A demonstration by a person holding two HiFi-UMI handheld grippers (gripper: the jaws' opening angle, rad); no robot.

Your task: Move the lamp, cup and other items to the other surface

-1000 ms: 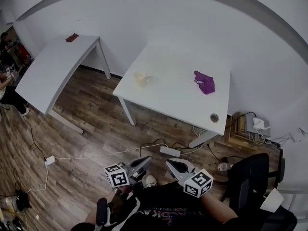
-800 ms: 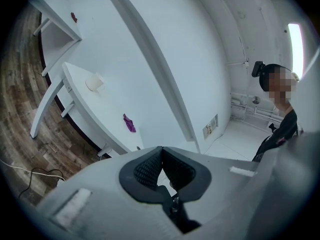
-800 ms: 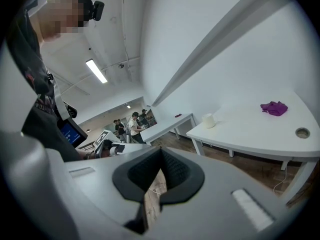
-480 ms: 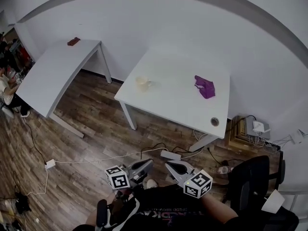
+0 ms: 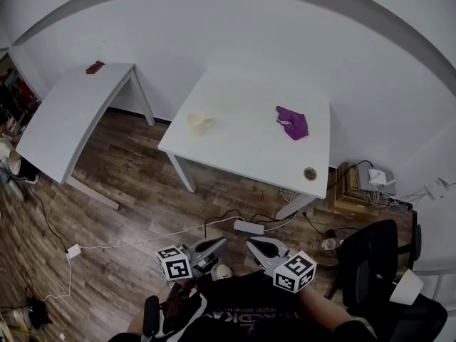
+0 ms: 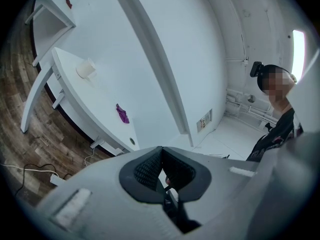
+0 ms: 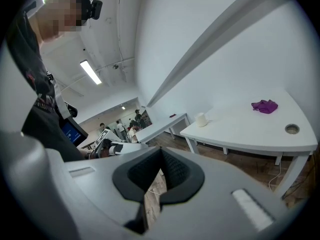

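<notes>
Left tongs (image 5: pixel 219 242): pressed together, empty.
Right tongs (image 5: pixel 252 243): pressed together, empty.
Cup (image 5: pixel 199 122): upright on table (image 5: pixel 242 155), well ahead of both tongs and slightly left of Left tongs, which are the nearer pair and likely the one to reach.
Cloth (image 5: pixel 292 122): same table, ahead and right of Right tongs.
Lamp: none seen.
Second table (image 5: pixel 64 120): far ahead-left.

The head camera looks steeply down; the left gripper (image 5: pixel 218 243) and right gripper (image 5: pixel 251 244) sit close at its lower edge. Each gripper camera rides just behind its own jaws, facing the far white table (image 5: pixel 242 148), which all three views share.
</notes>
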